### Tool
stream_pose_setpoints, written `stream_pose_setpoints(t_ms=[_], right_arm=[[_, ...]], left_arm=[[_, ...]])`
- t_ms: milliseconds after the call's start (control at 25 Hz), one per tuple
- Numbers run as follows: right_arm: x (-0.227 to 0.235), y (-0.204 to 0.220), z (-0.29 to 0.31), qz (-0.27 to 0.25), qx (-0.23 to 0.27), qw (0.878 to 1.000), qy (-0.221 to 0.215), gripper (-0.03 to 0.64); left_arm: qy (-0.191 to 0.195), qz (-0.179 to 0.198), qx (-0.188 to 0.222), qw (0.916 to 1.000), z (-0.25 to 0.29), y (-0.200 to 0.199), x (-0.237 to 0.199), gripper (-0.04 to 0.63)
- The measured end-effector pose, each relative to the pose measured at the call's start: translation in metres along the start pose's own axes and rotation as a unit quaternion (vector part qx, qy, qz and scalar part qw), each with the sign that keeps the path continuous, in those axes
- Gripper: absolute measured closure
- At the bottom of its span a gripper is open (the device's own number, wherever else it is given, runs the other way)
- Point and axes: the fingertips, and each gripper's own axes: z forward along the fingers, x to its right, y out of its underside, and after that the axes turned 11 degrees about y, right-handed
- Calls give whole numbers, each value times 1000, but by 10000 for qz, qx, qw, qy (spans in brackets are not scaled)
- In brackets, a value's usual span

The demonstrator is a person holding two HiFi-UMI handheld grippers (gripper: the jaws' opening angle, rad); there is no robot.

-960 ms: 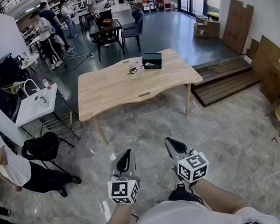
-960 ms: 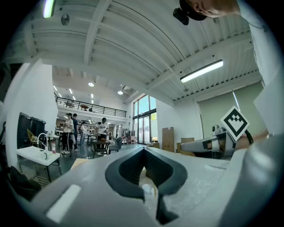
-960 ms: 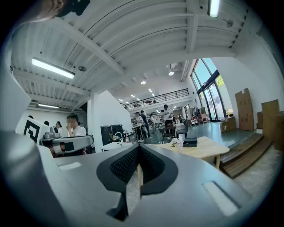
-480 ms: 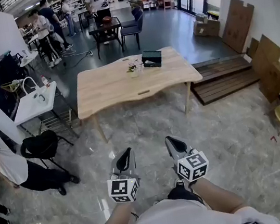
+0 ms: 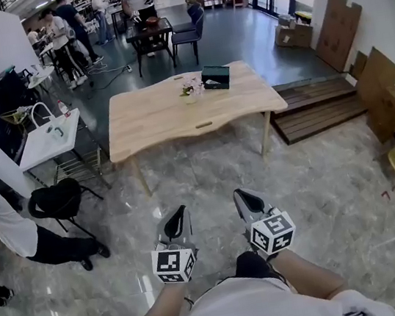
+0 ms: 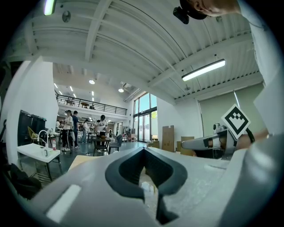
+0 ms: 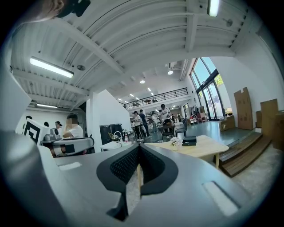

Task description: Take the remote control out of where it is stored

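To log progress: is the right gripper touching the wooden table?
Apart. The head view shows bare floor between the right gripper and the table.

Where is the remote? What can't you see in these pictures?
- Remote control: shows in no view.
- Dark box on the wooden table: too small and far in the head view to see inside.
- Right gripper view: a person has the face blurred over.
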Motion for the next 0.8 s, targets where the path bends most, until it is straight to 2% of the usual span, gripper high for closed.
stream_pose_setpoints(t_ms=[400, 800], right_arm=[[39, -4, 26, 80, -64, 9999, 125, 589], [113, -5, 99, 254, -288, 9992, 84, 589]], left_arm=[[150, -43, -114, 9998, 49, 5, -7, 595], [67, -145, -332, 9993, 143, 20, -29, 595]])
